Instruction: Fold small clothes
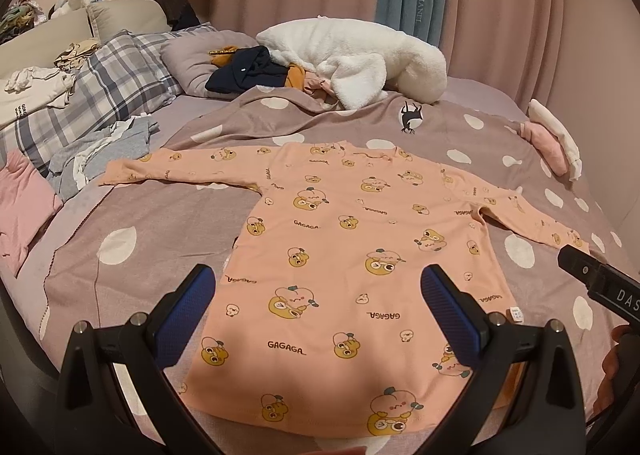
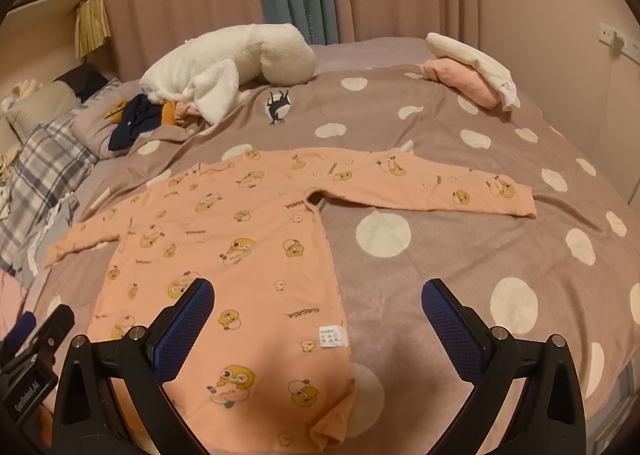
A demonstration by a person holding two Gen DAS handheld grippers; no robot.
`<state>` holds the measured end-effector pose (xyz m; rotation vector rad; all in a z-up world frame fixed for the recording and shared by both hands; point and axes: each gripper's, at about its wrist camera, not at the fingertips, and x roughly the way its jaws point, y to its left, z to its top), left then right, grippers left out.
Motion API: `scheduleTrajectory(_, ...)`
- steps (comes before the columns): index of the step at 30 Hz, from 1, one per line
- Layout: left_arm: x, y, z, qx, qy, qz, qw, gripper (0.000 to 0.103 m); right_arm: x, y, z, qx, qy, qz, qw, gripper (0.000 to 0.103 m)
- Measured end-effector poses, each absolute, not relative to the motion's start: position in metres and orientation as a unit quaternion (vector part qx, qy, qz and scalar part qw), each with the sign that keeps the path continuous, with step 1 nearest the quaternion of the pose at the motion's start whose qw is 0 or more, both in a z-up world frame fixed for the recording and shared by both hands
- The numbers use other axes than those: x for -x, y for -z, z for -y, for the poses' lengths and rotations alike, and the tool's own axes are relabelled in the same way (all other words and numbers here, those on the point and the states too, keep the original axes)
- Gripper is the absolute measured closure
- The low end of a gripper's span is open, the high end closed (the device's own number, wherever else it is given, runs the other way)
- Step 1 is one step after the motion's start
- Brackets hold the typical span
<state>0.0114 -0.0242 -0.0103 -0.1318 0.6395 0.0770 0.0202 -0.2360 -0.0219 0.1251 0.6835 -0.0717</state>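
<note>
shirt [image 1: 352, 255] flat on bed [image 1: 140, 223], hem nearest, collar at 12 o'clock. left tongs [image 1: 318, 295] and right tongs [image 2: 318, 303] both released, empty. right sleeve [image 2: 440, 183] lies nearer right tongs, at 1 o'clock.

open blanket [image 2: 460, 275] flanks the spread pink top [image 2: 240, 247]
white plush [image 2: 224, 67] and dark clothes [image 2: 132, 123] crowd the far side; folded pink bundle [image 2: 468, 83] sits at the far right corner.

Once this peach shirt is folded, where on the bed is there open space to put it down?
The dotted blanket is bare right of the peach shirt, below its outstretched sleeve. Another bare patch lies left of the body, under the other sleeve. The head end is crowded: plaid pillow, grey clothes, dark clothes, white fleece.
</note>
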Motion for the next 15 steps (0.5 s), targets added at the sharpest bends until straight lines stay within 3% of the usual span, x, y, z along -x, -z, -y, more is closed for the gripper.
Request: scheduleTrajectory(15,-0.0092,0.013,0.022,0.062,-0.038,-0.317,0.946,0.0,-0.0227,0.0256,0.2318,-0.051,0.046,-0.338,0.939,0.0)
